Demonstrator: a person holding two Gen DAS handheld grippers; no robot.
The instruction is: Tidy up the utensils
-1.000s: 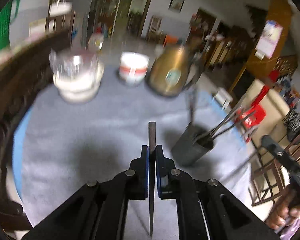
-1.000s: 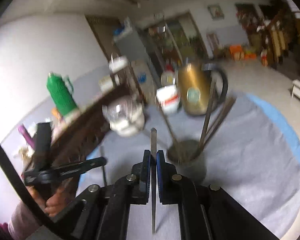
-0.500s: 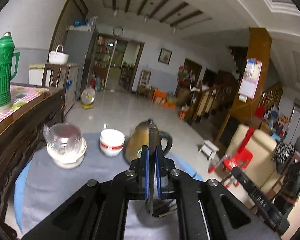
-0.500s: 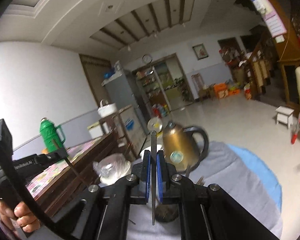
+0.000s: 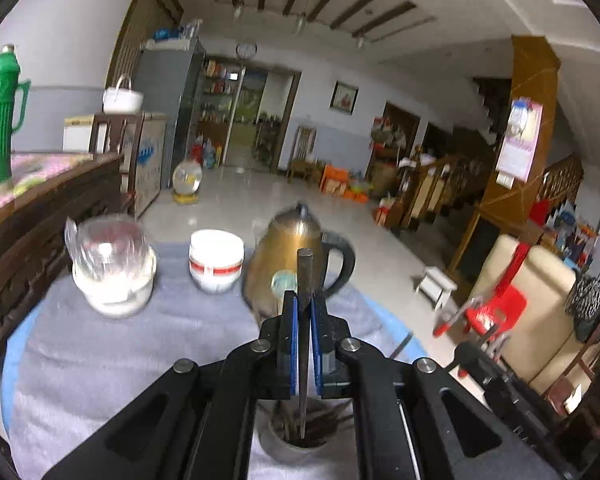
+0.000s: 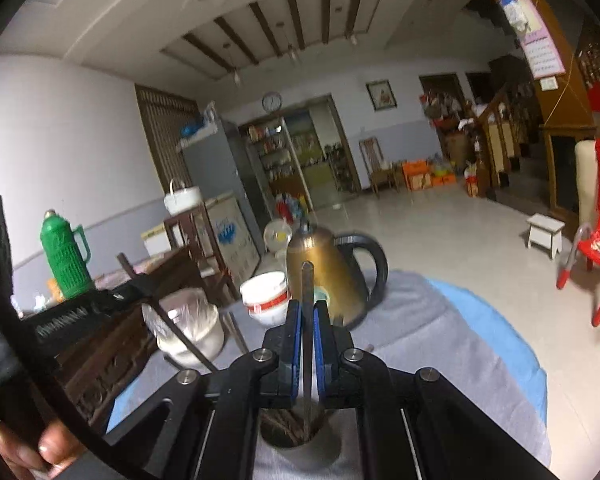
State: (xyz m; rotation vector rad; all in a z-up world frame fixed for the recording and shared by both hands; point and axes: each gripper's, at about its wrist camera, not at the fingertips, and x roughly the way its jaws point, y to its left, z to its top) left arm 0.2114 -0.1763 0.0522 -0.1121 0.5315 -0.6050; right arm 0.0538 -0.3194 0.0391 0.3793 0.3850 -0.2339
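Note:
My left gripper (image 5: 304,300) is shut on a dark chopstick (image 5: 304,276) that stands upright between its blue pads. The chopstick's lower end shows over the mouth of a grey holder (image 5: 284,452), which has several chopsticks in it. In the right wrist view my right gripper (image 6: 307,308) is shut on a second dark chopstick (image 6: 308,280), above the same holder (image 6: 278,440). The left gripper's chopstick (image 6: 172,324) also slants through the left of that view, with a hand below it.
On the grey-clothed round table (image 5: 140,360) stand a gold kettle (image 5: 292,248), a white bowl with a red band (image 5: 216,260) and a glass jar on a white dish (image 5: 112,256). A dark wooden cabinet (image 5: 40,224) borders the left. A red chair (image 6: 596,248) stands right.
Both grippers rose and tipped upward, so more of the room shows. The holder went from ahead of the jaws to beneath them. Both kept their chopsticks.

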